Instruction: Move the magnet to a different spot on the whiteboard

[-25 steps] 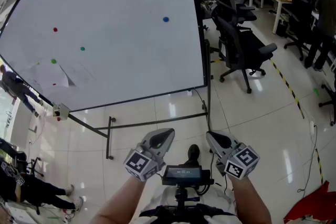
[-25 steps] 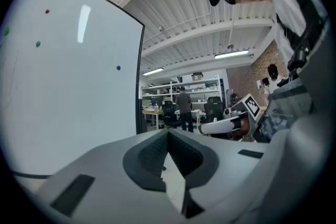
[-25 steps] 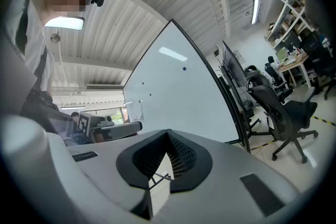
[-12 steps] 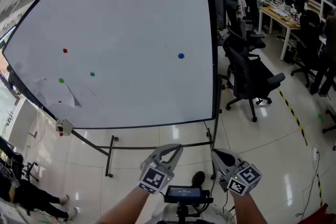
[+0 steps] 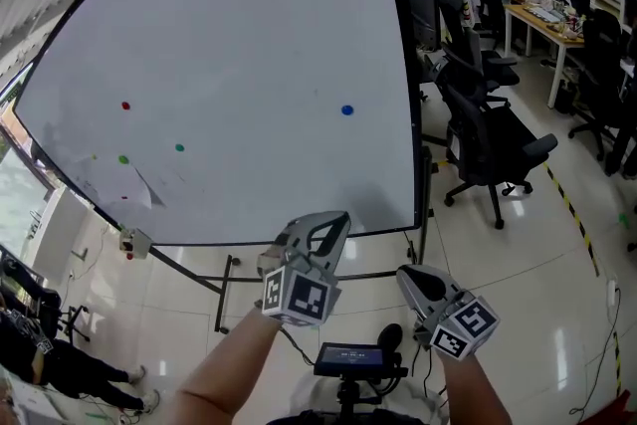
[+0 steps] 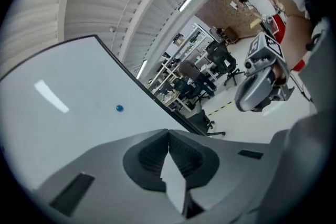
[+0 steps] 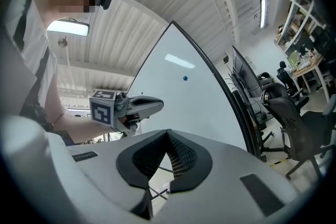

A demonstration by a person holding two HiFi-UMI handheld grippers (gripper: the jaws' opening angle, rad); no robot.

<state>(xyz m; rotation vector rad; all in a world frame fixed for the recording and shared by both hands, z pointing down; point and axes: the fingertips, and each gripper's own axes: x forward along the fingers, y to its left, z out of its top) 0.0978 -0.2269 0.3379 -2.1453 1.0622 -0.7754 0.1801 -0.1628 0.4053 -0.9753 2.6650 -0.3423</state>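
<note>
The large whiteboard (image 5: pixel 239 45) fills the head view on its black stand. A small blue magnet (image 5: pixel 346 110) sticks to its right half, also seen in the left gripper view (image 6: pixel 119 108) and the right gripper view (image 7: pixel 185 78). A red magnet (image 5: pixel 125 106) and two green magnets (image 5: pixel 123 159) sit at the left. My left gripper (image 5: pixel 338 220) is raised below the board's lower edge, shut and empty, well short of the blue magnet. My right gripper (image 5: pixel 406 276) hangs lower and to the right, also shut with nothing in it.
Black office chairs (image 5: pixel 498 144) and desks (image 5: pixel 542 15) stand to the right of the board. The stand's floor bars (image 5: pixel 229 279) run under the board. A paper sheet (image 5: pixel 149 192) is stuck at its lower left. A person (image 5: pixel 40 353) stands at the far left.
My left gripper has risen toward the whiteboard's lower edge. The right gripper has stayed low. The head view has tilted slightly, so the board sits lower in frame.
</note>
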